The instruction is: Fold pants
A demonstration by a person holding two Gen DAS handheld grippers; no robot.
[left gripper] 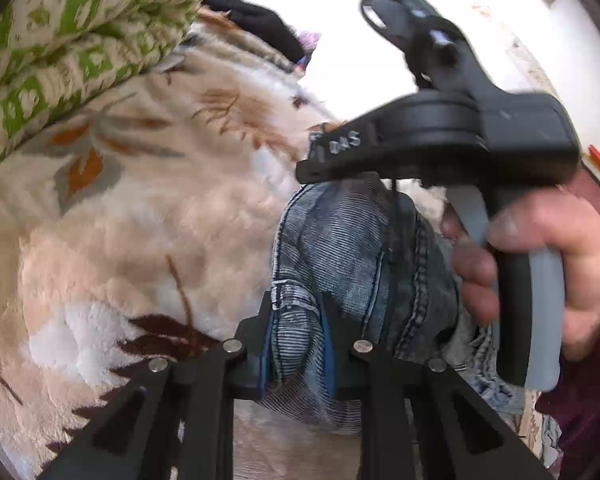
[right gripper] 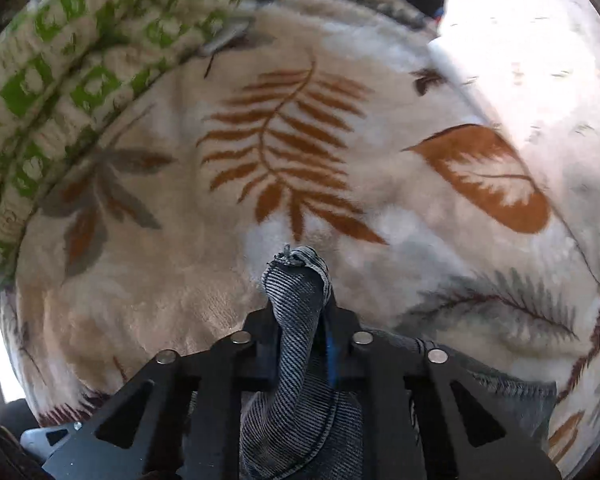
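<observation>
Progress: early, as I judge it; both ends gripped, no neat fold visible yet.
Left hand-held gripper (left gripper: 298, 354): pinching a bunched denim edge of the pants (left gripper: 340, 264).
Right hand-held gripper (right gripper: 300, 320): pressed together on a frayed denim corner; seen from the left view at 2 o'clock, held by a hand (left gripper: 540, 264).
Pants location: on the leaf-print blanket (right gripper: 292, 152), bunched between both grippers.
Long axis: cannot tell; cloth too crumpled.
Left to do: spread, align legs, fold.
</observation>
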